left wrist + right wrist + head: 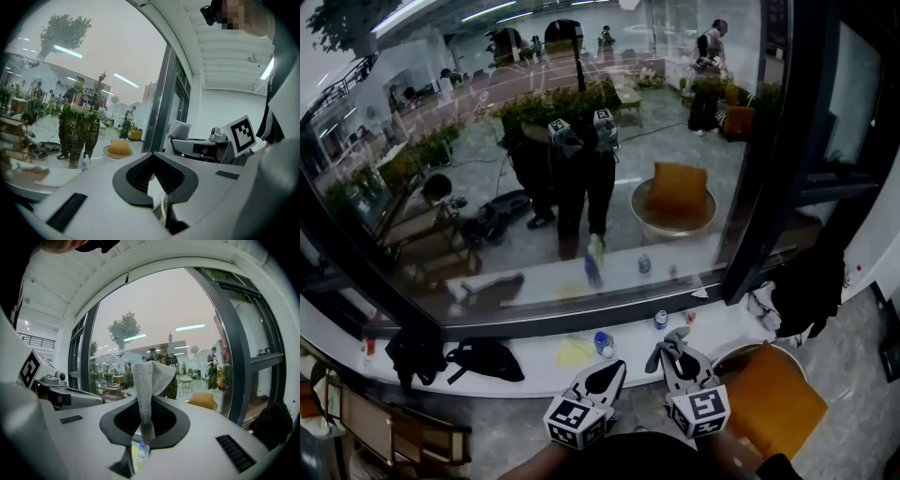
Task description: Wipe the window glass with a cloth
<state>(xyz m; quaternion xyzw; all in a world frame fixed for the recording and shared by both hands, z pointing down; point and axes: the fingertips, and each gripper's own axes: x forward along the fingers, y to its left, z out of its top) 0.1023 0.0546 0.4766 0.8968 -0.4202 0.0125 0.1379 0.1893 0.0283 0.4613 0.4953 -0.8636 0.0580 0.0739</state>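
Observation:
The big window glass [581, 141] fills the head view and mirrors a person holding both grippers. My right gripper [677, 343] is low in front of it, shut on a grey mesh cloth [664, 354]. In the right gripper view that cloth [147, 385] stands up from the pinched jaws of the right gripper [149, 427] toward the glass [154, 319]. My left gripper [619, 367] sits beside it on the left, shut with nothing held. The left gripper view shows the left gripper [153, 180] bare, its pads meeting, and the right gripper [206, 147] alongside.
A white sill [534, 366] under the glass carries a yellow rag [575, 352], a small bottle [603, 343], a can [661, 320] and a black bag [483, 359]. A dark window post [769, 159] stands right, with a black garment [811, 286] and an orange seat [773, 398] below.

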